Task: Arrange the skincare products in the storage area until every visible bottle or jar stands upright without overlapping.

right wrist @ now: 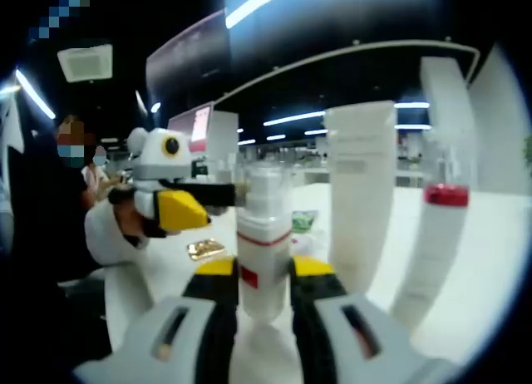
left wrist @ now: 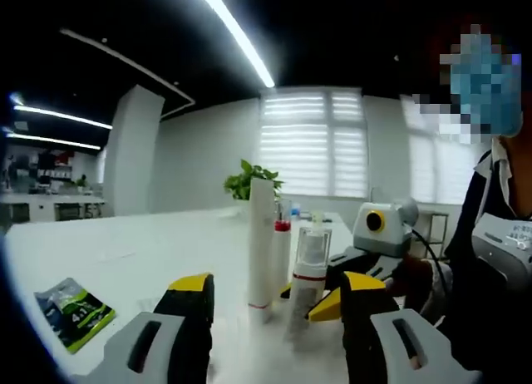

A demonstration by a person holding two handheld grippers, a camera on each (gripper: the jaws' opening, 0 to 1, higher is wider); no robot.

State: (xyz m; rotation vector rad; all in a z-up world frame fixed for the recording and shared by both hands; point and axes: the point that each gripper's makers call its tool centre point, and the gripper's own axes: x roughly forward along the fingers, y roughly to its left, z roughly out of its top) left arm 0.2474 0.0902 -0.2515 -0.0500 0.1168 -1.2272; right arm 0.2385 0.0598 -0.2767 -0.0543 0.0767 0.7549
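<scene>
Holding the pump bottle (right wrist: 264, 234) low between its jaws, the right gripper (right wrist: 264, 272) squeezes light, slippery plastic. The left gripper (left wrist: 274, 288) waits, jaws wide, the tall tube (left wrist: 261, 243) standing between them.

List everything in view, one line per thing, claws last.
Tall tube: one, white, upright on the table, centre of the group.
Pump bottle: one, white with clear cap and red band, upright between the right claw's jaws.
Red-collared bottle: one, white with red collar, upright beside the tube.
Sachet: one, green and dark, flat on the table.
Plant: one, green, far table edge.
Table: one, white.
Left claw: grey, yellow tips, open.
Right claw: grey, yellow tips, shut on the pump bottle.
</scene>
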